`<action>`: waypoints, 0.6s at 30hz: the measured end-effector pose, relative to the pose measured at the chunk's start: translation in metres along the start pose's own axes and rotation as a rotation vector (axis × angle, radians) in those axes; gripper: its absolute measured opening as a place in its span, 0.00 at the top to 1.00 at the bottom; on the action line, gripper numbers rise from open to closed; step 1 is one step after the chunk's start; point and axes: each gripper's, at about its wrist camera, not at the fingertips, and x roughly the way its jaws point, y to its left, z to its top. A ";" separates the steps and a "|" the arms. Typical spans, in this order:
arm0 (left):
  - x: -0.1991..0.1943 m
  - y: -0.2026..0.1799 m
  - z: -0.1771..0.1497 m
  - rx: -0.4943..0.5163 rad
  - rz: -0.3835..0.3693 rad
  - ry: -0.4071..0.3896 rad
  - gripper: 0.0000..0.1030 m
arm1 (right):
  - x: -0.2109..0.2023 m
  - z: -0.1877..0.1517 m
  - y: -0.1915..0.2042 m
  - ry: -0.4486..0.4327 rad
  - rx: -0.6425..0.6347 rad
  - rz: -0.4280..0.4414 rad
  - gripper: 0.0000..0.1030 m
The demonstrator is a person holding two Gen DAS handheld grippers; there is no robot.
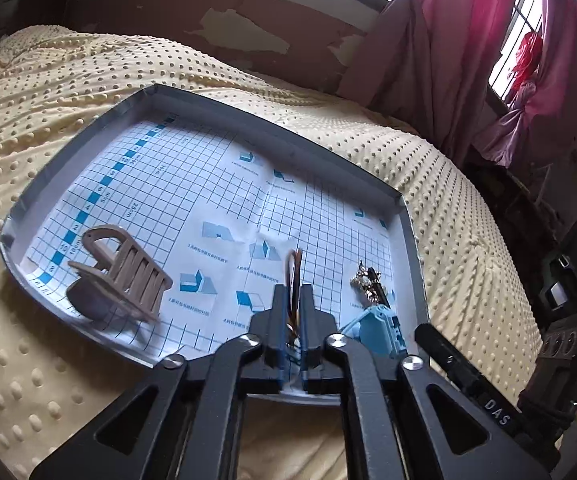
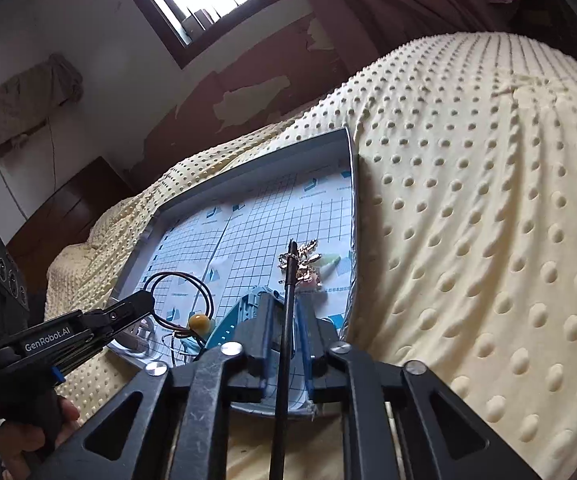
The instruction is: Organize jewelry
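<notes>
Both tools tilt down over the tray (image 1: pixel 410 224): left tool (image 1: pixel 293 296) barely parted around the cord necklace (image 2: pixel 180 286), right tool (image 2: pixel 284 304) slightly spread around a black hairpin (image 2: pixel 288 280).

A pale yellow dotted bedspread (image 1: pixel 88 92) covers the bed. Behind the bedspread rises a brown wall (image 1: pixel 224 12) with peeling paint. Pink curtains (image 1: pixel 468 32) hang beside a barred window (image 1: pixel 522 24), right of the bedspread. A dark wooden headboard (image 2: pixel 68 208) stands at its far end.
</notes>
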 end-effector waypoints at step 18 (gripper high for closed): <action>-0.184 -0.022 -0.049 0.100 0.084 -0.347 0.01 | -0.148 -0.020 0.088 -0.192 -0.281 -0.023 0.01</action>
